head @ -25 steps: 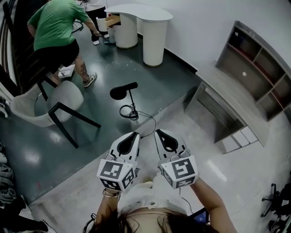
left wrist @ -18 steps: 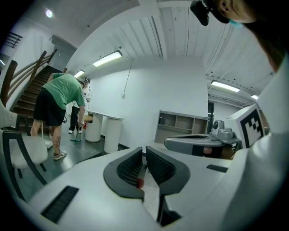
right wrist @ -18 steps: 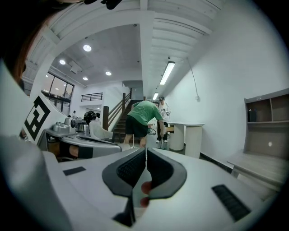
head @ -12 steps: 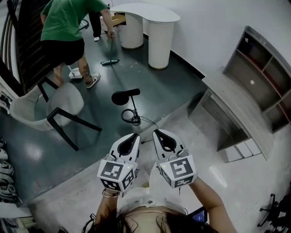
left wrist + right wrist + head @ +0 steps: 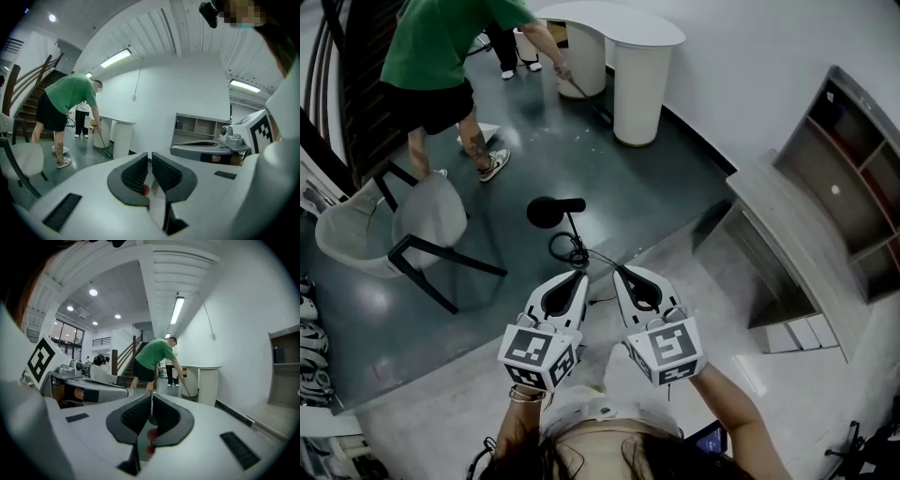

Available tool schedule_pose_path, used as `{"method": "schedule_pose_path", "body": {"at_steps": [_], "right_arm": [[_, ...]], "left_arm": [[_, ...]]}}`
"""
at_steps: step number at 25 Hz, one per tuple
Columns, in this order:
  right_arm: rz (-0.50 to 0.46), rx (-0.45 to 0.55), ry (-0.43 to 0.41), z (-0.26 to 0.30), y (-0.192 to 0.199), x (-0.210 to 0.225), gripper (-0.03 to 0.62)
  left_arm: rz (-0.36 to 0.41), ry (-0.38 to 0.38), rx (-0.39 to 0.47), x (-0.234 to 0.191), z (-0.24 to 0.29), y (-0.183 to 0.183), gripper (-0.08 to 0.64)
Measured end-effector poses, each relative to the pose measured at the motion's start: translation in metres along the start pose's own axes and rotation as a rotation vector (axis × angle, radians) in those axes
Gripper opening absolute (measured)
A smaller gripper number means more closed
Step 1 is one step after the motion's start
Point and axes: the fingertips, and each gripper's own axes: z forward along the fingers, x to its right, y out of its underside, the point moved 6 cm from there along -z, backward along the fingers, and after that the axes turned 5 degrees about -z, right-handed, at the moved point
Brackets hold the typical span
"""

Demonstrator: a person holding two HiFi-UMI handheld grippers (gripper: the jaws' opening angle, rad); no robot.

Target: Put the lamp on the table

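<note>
The lamp (image 5: 555, 212) is black, with a round head, a thin stem and a cable coiled at its foot (image 5: 573, 251). It stands on the dark floor, just ahead of both grippers in the head view. The white rounded table (image 5: 623, 30) is at the far end of the room, also seen as the table (image 5: 202, 369) in the right gripper view. My left gripper (image 5: 577, 276) and right gripper (image 5: 622, 272) are held side by side a little short of the lamp's foot. Both are shut with nothing between the jaws, as the left gripper (image 5: 150, 158) and right gripper (image 5: 151, 401) show close up.
A person in a green shirt (image 5: 441, 47) sweeps beside the table. A pale chair with dark legs (image 5: 403, 230) stands at the left. A grey shelf unit (image 5: 825, 197) lines the right wall. A staircase (image 5: 347, 84) rises at the far left.
The lamp now lies a little nearer to the grippers in the head view. The person in green has stepped towards the white table. Both grippers stay shut.
</note>
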Motion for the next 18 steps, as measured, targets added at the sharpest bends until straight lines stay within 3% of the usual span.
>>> {"method": "schedule_pose_path", "body": {"at_steps": [18], "right_arm": [[-0.033,-0.023,-0.152,0.058,0.023,0.063,0.025]], "left_arm": [[-0.064,-0.143,0.019,-0.025,0.060,0.010,0.032]]}}
